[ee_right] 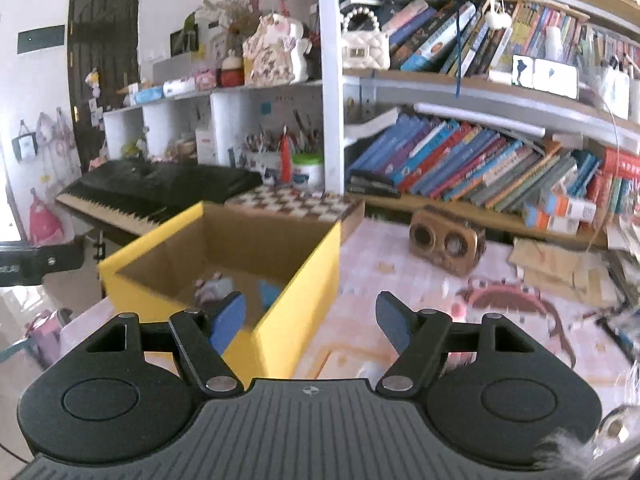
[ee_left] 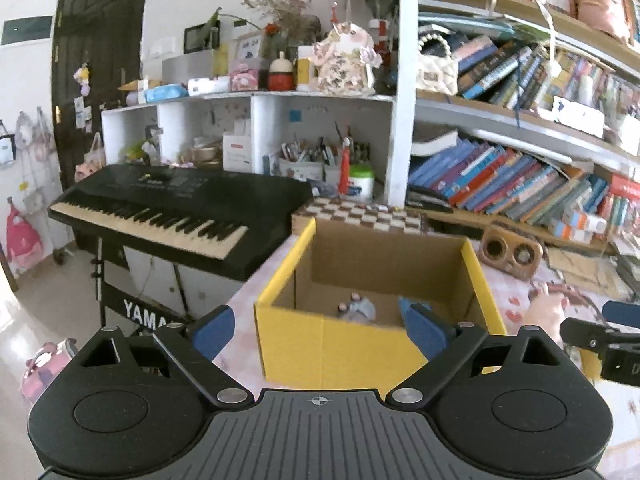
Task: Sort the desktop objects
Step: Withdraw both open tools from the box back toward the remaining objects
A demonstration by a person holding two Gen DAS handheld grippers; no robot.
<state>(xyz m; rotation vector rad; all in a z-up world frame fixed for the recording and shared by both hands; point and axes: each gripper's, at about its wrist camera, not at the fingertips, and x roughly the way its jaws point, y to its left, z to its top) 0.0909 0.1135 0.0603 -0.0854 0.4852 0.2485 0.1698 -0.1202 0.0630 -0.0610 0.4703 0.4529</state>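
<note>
The yellow box (ee_left: 360, 344) stood open at the left edge of the worktop (ee_right: 392, 264), with a small doll (ee_left: 357, 307) lying on its floor. The left tool (ee_left: 320, 328) hung over the box's near wall, spread wide and holding nothing. The right tool (ee_right: 312, 320) was spread and empty by the box's right wall. Right of it the pink worktop was bare up to the wooden speaker (ee_right: 446, 242). A keyboard (ee_left: 168, 216) stood left of the box.

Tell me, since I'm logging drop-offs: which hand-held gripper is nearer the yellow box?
Left. The left hand-held gripper faces the yellow box head-on, fingers straddling its near wall. The right hand-held gripper sits off the box's right corner, mostly over the mat.
</note>
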